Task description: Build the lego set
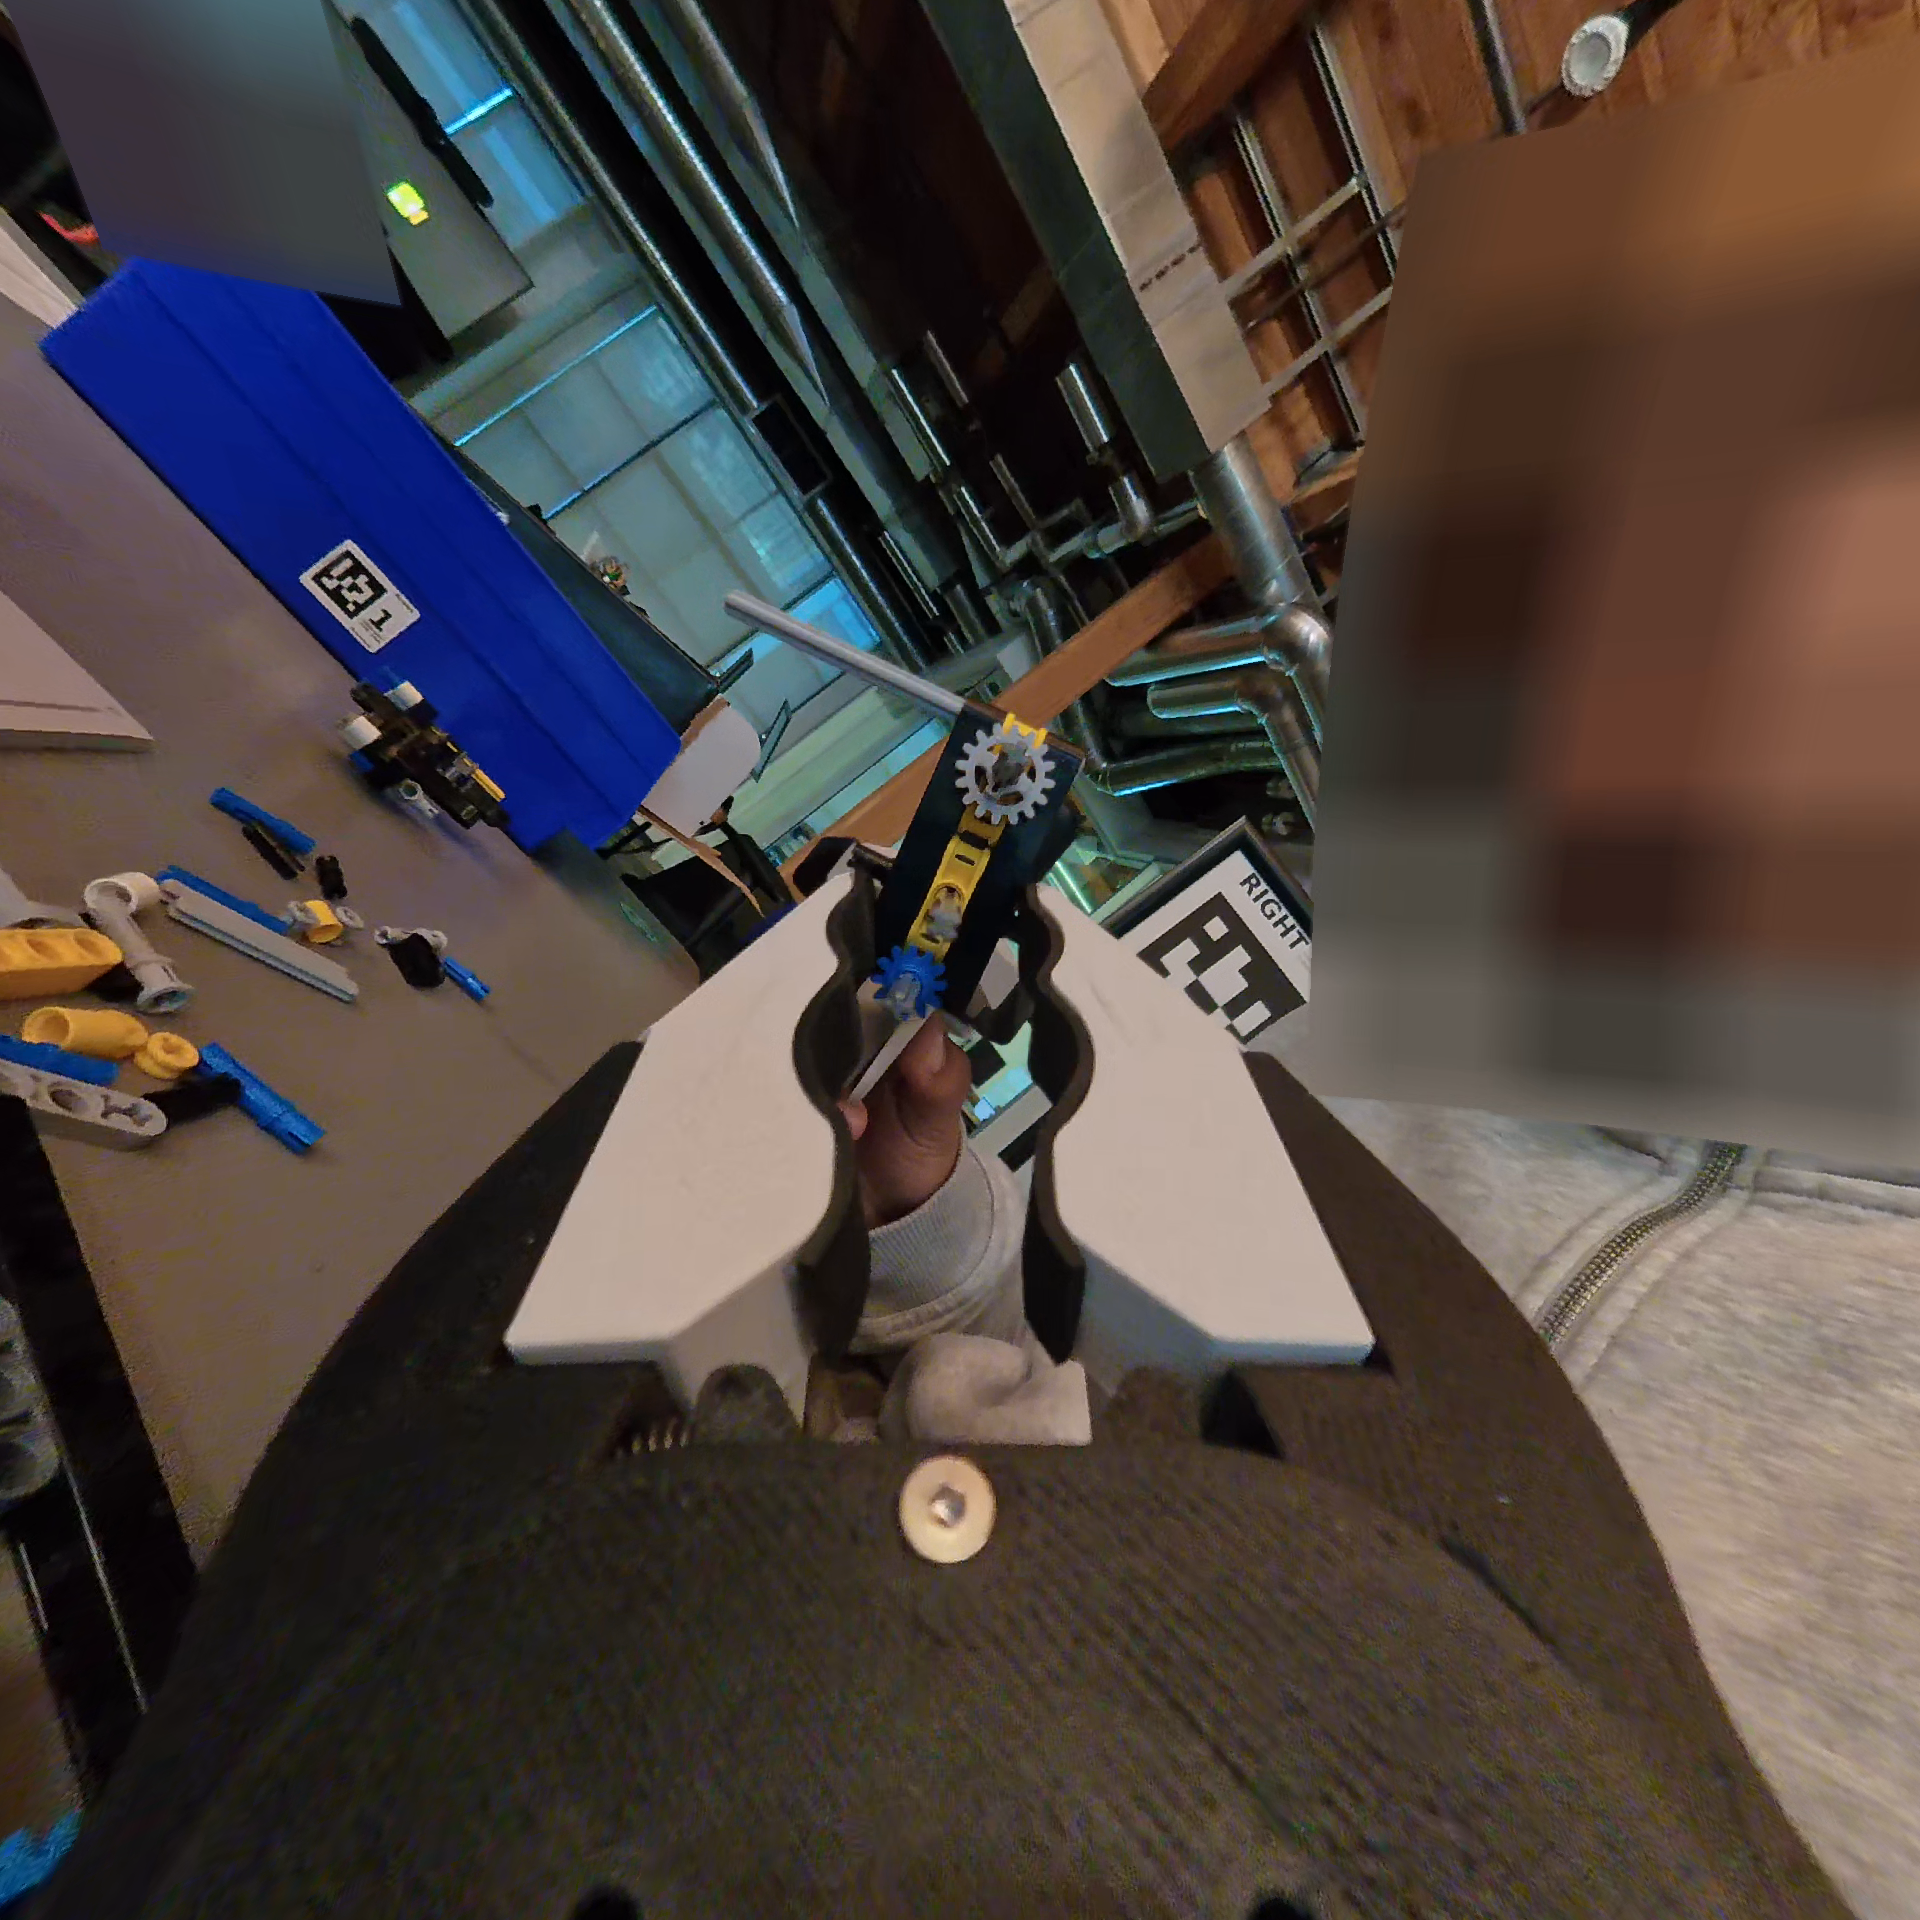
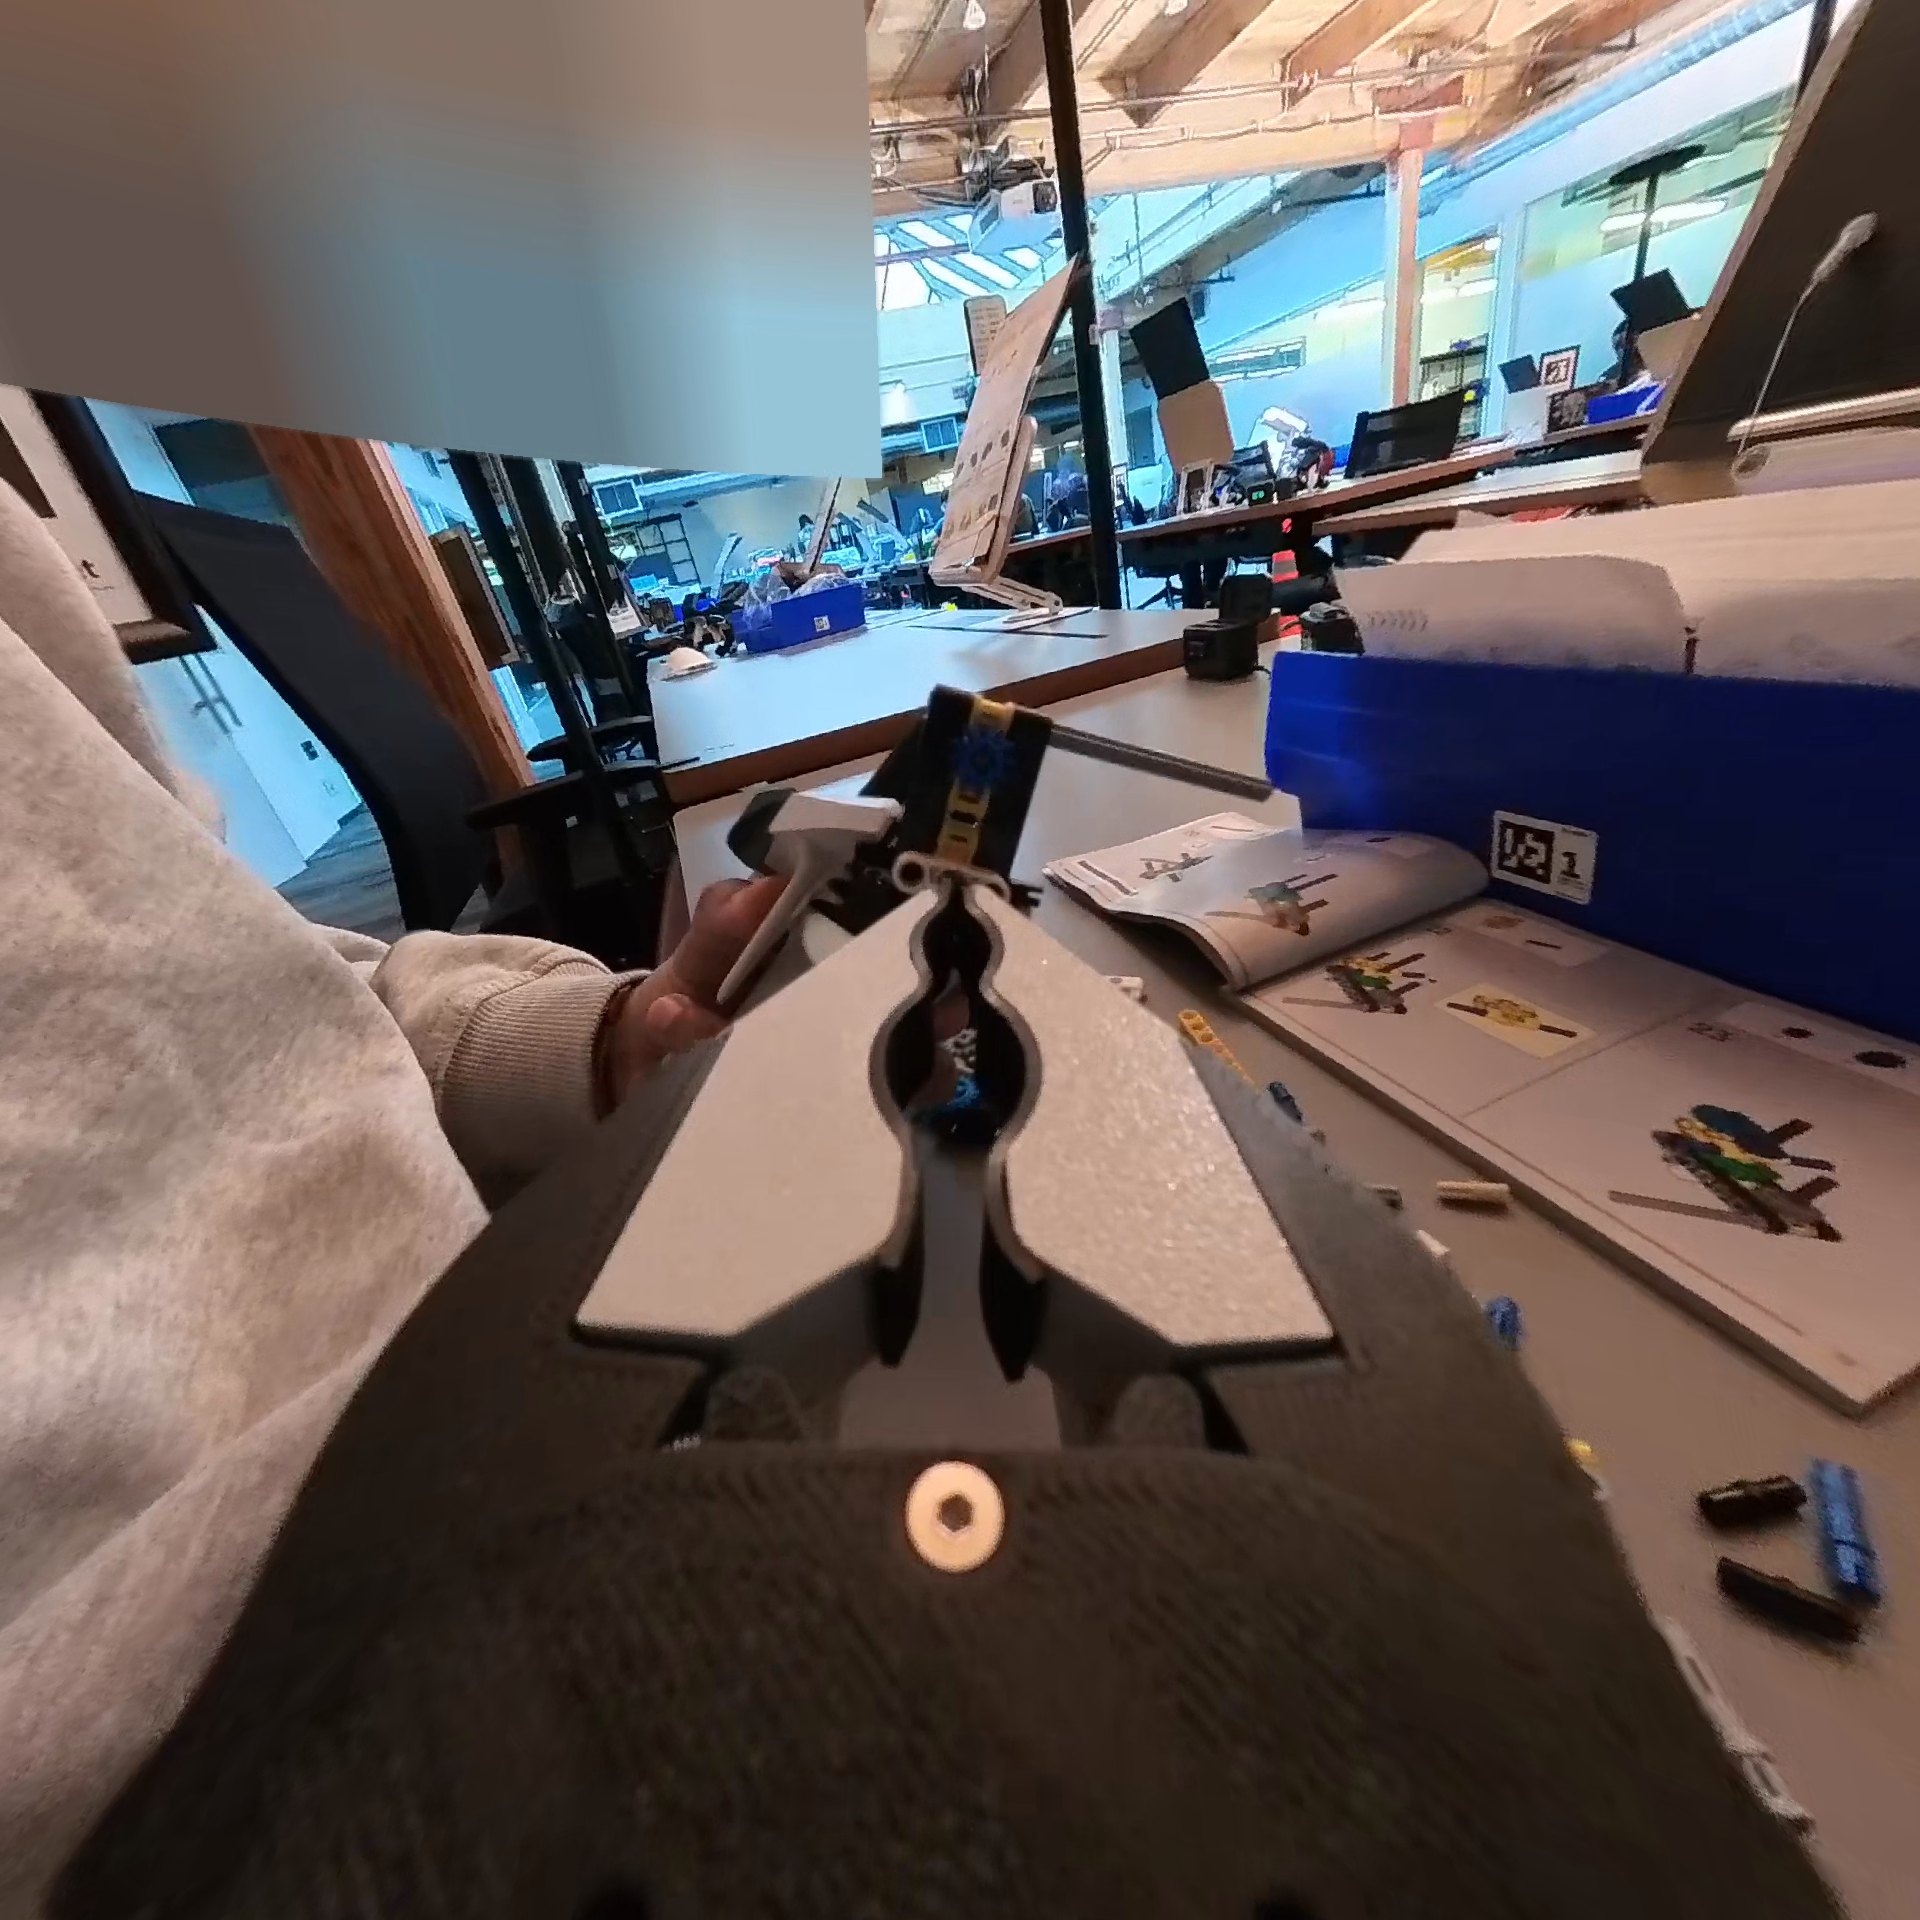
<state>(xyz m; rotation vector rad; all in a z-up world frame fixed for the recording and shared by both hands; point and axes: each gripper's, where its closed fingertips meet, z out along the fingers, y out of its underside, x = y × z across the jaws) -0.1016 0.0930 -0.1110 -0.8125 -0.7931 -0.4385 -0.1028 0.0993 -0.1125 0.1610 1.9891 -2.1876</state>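
- Our left gripper (image 1: 940, 935) clamps the black-and-yellow lego assembly (image 1: 971, 852) in mid-air.
- Our right gripper (image 2: 951, 899) pinches a small grey beam (image 2: 948, 871) at its tips.
- Loose pieces (image 1: 208, 966) lie on the tabletop (image 1: 312, 1195) beside a blue bin (image 1: 343, 540).

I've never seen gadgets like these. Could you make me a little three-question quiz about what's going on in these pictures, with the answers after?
1. True or false: the gear assembly is lying flat on the table.
2. What colour is the small gear nearest the left gripper's fingertips? A red, B blue, C green.
3. What lies open on the table in front of the blue bin in the right wrist view?

Key
1. False: the left gripper holds it in the air.
2. B. The larger gear above it is grey.
3. An instruction booklet.
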